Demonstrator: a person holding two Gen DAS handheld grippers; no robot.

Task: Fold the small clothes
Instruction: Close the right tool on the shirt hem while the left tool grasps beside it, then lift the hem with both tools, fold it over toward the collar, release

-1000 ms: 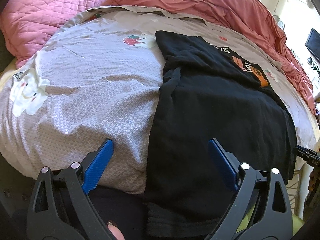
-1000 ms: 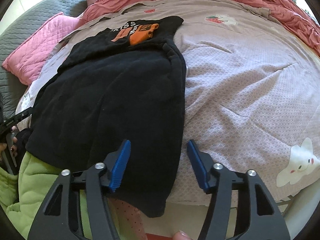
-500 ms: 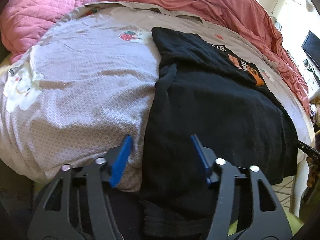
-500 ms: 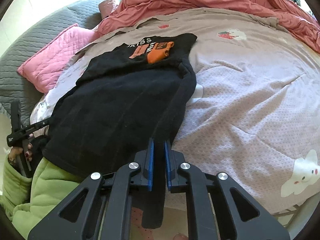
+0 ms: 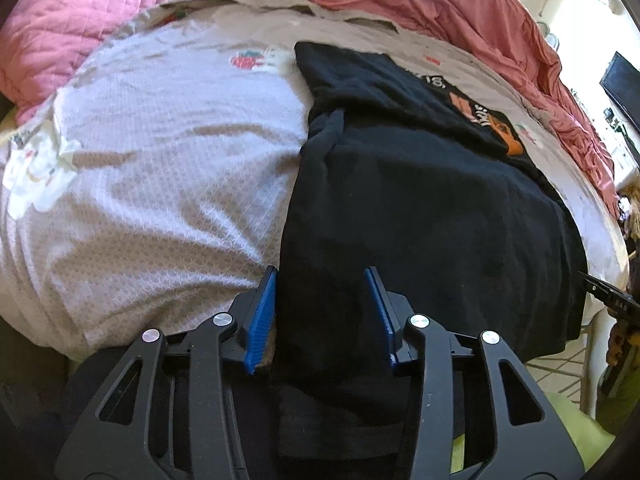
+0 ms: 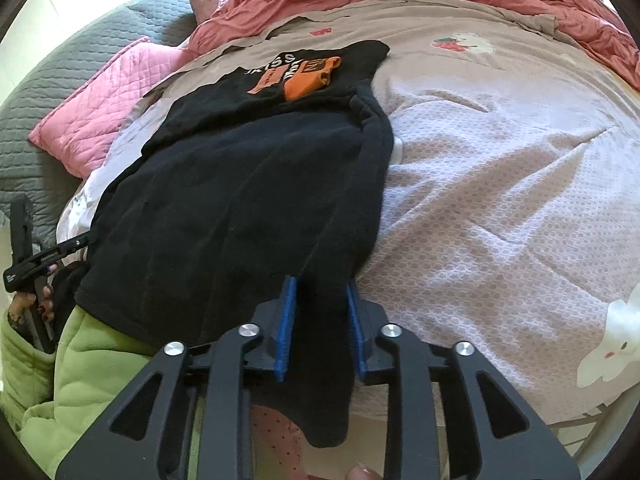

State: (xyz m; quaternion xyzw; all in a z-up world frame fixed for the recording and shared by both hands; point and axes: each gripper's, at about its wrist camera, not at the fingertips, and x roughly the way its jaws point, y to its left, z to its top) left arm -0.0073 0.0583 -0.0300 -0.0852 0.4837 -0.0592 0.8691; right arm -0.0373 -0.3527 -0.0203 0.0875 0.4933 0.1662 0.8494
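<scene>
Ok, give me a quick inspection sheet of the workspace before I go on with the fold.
Surface: bed sheet, pale patterned with cartoon prints, wrinkled.
Job's things: black T-shirt lies print side down in part, orange print at the far end, near hem hanging over the bed edge.
Clutter: pink quilted pillow, red duvet bunched at the far side, green garment below the bed edge.
Grippers: left gripper open, straddling the shirt's near left edge; right gripper partly open with shirt fabric between its jaws, not clamped.
Cables: nothing seen.
Surroundings: dark screen at the right.
</scene>
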